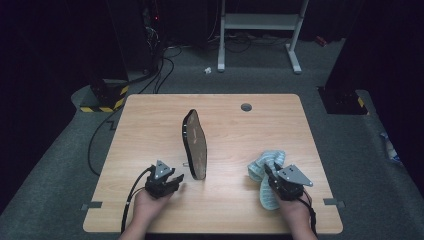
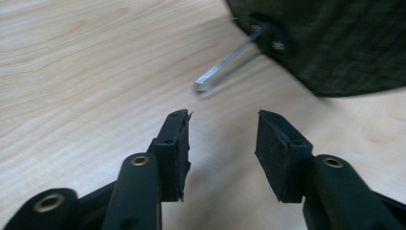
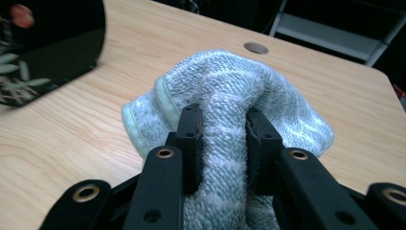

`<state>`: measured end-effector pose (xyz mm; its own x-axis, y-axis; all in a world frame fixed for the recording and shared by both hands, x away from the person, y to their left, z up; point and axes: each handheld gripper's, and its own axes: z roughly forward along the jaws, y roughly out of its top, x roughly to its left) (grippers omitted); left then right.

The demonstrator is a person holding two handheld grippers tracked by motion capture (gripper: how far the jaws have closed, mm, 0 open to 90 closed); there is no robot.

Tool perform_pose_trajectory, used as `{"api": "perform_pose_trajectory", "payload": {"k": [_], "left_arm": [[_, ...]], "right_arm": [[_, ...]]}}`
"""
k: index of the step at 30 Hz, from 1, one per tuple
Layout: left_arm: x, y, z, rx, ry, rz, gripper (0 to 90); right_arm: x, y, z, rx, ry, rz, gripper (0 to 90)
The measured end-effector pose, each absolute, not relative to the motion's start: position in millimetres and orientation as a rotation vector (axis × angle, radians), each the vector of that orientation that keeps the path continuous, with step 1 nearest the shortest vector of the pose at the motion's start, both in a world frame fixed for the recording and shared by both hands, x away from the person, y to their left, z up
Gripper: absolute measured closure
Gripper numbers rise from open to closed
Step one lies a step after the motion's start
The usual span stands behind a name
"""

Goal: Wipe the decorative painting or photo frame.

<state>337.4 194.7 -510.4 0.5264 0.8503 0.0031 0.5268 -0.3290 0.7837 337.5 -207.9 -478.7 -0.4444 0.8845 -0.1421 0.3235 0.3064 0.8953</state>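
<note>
From the high view we see a wooden table (image 1: 225, 107) with a dark picture frame (image 1: 195, 144) standing on edge near its middle, its thin metal prop (image 1: 185, 163) reaching out to the left. Our left gripper (image 1: 172, 182) rests just short of the frame's near end, apart from it. Our right gripper (image 1: 269, 172) sits near the right edge and holds a pale blue towel (image 1: 267, 165), which bunches ahead of it and trails beneath it onto the table.

In the left gripper view, the left gripper (image 2: 222, 141) has its jaws spread with nothing between them, only bare table below. The metal prop (image 2: 225, 67) lies just ahead, joined to the frame's dark back (image 2: 335, 43).

In the right gripper view, the right gripper (image 3: 222, 143) is clamped on a fold of the towel (image 3: 225, 91), both pads pressed into the cloth. The frame's patterned front (image 3: 48, 52) stands at upper left, well apart.
</note>
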Motion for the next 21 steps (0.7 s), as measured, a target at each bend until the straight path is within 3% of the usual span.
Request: {"api": "perform_pose_trajectory", "payload": {"k": [16, 21], "left_arm": [[305, 185, -483, 1.963, 1.041, 0.552, 44.7], [304, 185, -484, 1.968, 1.044, 0.551, 44.7]], "right_arm": [[377, -228, -509, 1.234, 1.979, 0.969, 71.1], [377, -235, -489, 1.214, 1.867, 1.010, 72.6]]}}
